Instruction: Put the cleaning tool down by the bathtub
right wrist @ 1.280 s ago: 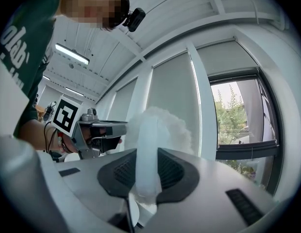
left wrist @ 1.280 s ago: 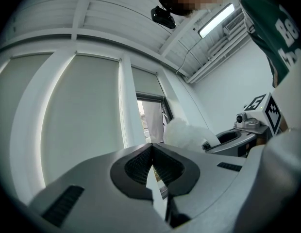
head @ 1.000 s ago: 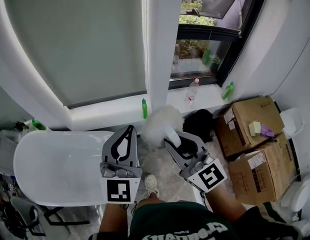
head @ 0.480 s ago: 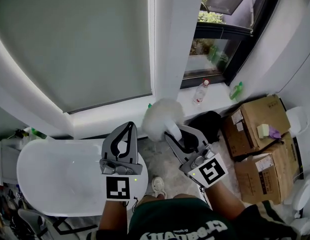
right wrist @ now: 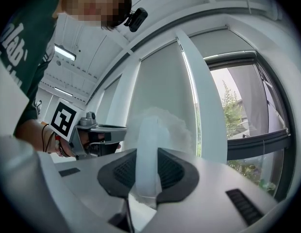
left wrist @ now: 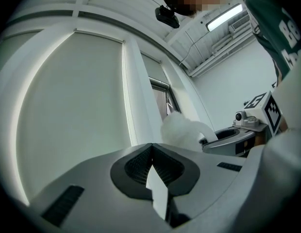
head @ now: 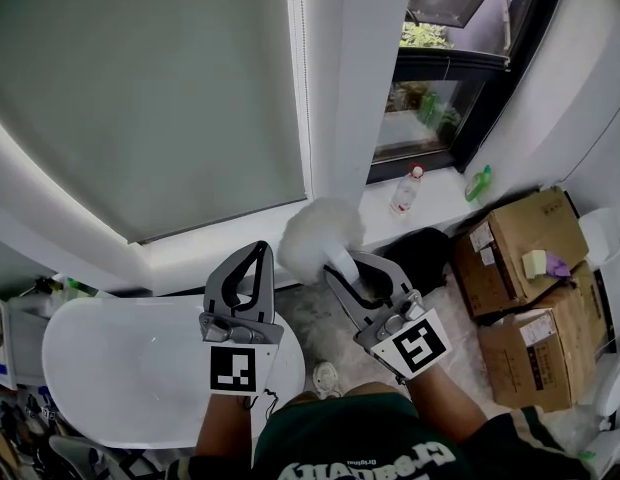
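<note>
Holding fluffy duster [head: 320,236] with handle clamped in right gripper [head: 348,268] jaws, likely for set-down beside bathtub [head: 110,368], left gripper [head: 256,258] jaws closed empty.

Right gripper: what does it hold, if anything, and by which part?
The right gripper is shut on the white cleaning tool, gripping its pale handle near the fluffy head.

The bathtub [head: 110,368] lies at the lower left, its far side against the ledge [head: 190,258]. On the sill [head: 440,203] to the right stands a bottle [head: 405,190] and, nearer the sill's right end, a spray bottle [head: 478,181]. On the floor [head: 310,326] below the sill sits a bag [head: 425,253] — right of it a cardboard box [head: 520,233], with a second box [head: 535,343] in front. The cleaning tool [head: 320,236] is between the bathtub's right end and the bag.
</note>
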The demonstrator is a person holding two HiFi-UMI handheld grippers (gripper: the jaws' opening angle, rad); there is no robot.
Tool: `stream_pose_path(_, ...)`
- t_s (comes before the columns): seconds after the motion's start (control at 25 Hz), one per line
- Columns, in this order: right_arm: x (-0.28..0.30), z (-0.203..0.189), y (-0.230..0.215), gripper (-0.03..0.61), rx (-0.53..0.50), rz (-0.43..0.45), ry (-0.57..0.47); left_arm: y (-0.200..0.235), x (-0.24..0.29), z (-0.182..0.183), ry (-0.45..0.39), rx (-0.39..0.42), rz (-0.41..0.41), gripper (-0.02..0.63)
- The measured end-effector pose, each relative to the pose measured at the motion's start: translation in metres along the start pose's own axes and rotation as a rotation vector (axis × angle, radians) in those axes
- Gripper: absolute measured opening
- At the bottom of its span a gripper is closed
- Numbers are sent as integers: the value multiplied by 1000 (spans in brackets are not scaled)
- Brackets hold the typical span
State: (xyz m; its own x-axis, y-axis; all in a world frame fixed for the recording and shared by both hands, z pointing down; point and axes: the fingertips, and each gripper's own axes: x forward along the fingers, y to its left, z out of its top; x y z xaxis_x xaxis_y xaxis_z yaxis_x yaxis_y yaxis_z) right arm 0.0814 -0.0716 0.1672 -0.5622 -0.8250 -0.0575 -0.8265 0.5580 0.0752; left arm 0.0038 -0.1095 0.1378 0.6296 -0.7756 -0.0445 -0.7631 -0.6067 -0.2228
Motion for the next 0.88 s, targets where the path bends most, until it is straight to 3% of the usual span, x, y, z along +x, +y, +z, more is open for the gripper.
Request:
stream_pose_path(0.56, -8, 3, -5, 92, 9, 23, -18, -14, 2, 17, -21, 22, 20, 6)
stream_pose_path(0.88, -8, 0, -12, 92, 21, 111, 3, -14, 2, 13, 17, -12, 108, 6)
